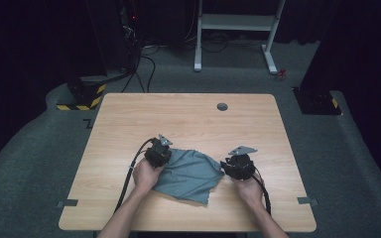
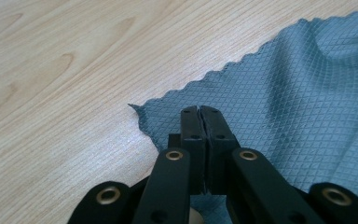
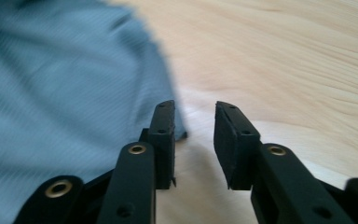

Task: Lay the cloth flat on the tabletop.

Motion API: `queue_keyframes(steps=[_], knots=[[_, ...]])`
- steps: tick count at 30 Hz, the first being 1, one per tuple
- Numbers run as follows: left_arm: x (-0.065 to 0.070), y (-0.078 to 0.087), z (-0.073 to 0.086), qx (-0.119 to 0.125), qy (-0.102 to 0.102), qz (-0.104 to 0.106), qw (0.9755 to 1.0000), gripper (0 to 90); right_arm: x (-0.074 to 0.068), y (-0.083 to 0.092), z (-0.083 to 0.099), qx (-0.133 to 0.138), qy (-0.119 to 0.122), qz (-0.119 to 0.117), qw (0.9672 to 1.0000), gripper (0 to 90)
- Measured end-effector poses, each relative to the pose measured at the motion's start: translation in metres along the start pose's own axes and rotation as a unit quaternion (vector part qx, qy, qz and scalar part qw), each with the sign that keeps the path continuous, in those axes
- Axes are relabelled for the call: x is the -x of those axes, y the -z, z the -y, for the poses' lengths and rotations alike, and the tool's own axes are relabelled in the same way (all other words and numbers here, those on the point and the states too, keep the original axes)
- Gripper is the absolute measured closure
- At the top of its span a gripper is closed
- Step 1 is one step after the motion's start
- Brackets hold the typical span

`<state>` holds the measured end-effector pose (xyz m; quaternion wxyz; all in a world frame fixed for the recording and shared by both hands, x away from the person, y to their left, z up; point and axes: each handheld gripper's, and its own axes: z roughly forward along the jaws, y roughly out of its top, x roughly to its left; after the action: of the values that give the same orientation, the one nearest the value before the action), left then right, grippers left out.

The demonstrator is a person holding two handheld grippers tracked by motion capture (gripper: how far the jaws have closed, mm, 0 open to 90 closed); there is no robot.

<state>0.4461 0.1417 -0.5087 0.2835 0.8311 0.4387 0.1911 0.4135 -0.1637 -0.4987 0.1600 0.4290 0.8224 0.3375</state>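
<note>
A grey-blue cloth (image 1: pixel 188 173) with a diamond weave lies rumpled on the wooden table (image 1: pixel 178 114), near the front edge. My left gripper (image 1: pixel 163 157) is at the cloth's left side. In the left gripper view its jaws (image 2: pixel 199 112) are shut together with their tips down in the cloth (image 2: pixel 284 93), just inside a zigzag-cut corner. My right gripper (image 1: pixel 228 168) is at the cloth's right corner. There its jaws (image 3: pixel 194 109) stand open, one jaw over the corner of the cloth (image 3: pixel 51 93), the other over bare wood, with nothing pinched.
A round cable hole (image 1: pixel 222 106) sits near the table's far edge. Behind the table stand a white desk frame (image 1: pixel 235 22) and a black base with yellow stripes (image 1: pixel 82 96). Tape marks (image 1: pixel 307 200) lie on the grey floor on both sides.
</note>
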Motion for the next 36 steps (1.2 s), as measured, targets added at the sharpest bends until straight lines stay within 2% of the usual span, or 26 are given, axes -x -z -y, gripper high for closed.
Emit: queue_keyframes(steps=[1,3,6,7,8,10,11,14,17,18,20,24,25,29,33,36], knots=[[0.000,0.000,0.000,0.000,0.001,0.000,1.0000,88.4,0.006,-0.006,-0.003,-0.005,-0.025,-0.002,0.9997,70.1],[0.000,0.000,0.000,0.001,0.000,0.000,1.0000,88.4,0.003,-0.012,-0.005,-0.012,-0.025,-0.004,0.9996,69.8],[-0.002,0.000,0.000,0.001,0.005,0.002,1.0000,88.3,-0.007,-0.022,-0.006,-0.029,-0.009,-0.004,0.9995,68.8],[-0.003,0.000,0.000,-0.003,0.002,-0.010,0.9999,83.9,-0.010,-0.022,-0.006,-0.029,0.000,0.001,0.9996,70.5],[-0.004,0.001,-0.001,-0.004,0.005,-0.014,0.9999,74.8,-0.013,-0.022,-0.006,-0.032,0.009,0.003,0.9995,75.2],[-0.009,0.000,-0.001,-0.007,0.021,-0.004,0.9998,68.9,-0.017,-0.023,-0.007,-0.033,0.033,-0.001,0.9989,85.4],[-0.010,0.000,-0.002,-0.008,0.020,-0.002,0.9998,68.9,-0.019,-0.023,-0.007,-0.036,0.043,-0.004,0.9984,89.1],[-0.007,-0.001,-0.004,-0.011,0.010,0.010,0.9998,81.0,-0.022,-0.023,-0.011,-0.044,0.067,0.012,0.9967,90.0],[-0.006,-0.002,-0.008,-0.021,0.002,0.012,0.9997,88.9,-0.015,-0.021,-0.016,-0.039,0.063,0.028,0.9969,90.0],[-0.007,-0.002,-0.009,-0.024,0.008,0.016,0.9995,89.5,-0.013,-0.019,-0.019,-0.036,0.062,0.034,0.9968,90.0],[-0.009,-0.004,-0.011,-0.025,0.007,0.013,0.9996,89.9,-0.011,-0.014,-0.025,-0.030,0.070,0.048,0.9959,90.0],[-0.009,-0.005,-0.013,-0.010,0.013,0.008,0.9998,90.0,-0.006,-0.013,-0.034,-0.022,0.075,0.057,0.9953,90.0],[-0.012,-0.005,-0.014,0.003,0.023,0.003,0.9997,90.0,-0.002,-0.015,-0.038,-0.018,0.069,0.061,0.9956,90.0],[-0.017,-0.002,-0.018,0.029,0.025,-0.020,0.9991,90.0,0.004,-0.021,-0.046,-0.019,0.063,0.070,0.9954,90.0],[-0.022,-0.002,-0.023,0.033,0.028,-0.028,0.9987,90.0,0.010,-0.028,-0.055,-0.019,0.057,0.076,0.9953,90.0],[-0.025,-0.009,-0.025,0.031,0.046,-0.027,0.9981,90.0,0.014,-0.034,-0.061,-0.022,0.050,0.079,0.9953,90.0]])
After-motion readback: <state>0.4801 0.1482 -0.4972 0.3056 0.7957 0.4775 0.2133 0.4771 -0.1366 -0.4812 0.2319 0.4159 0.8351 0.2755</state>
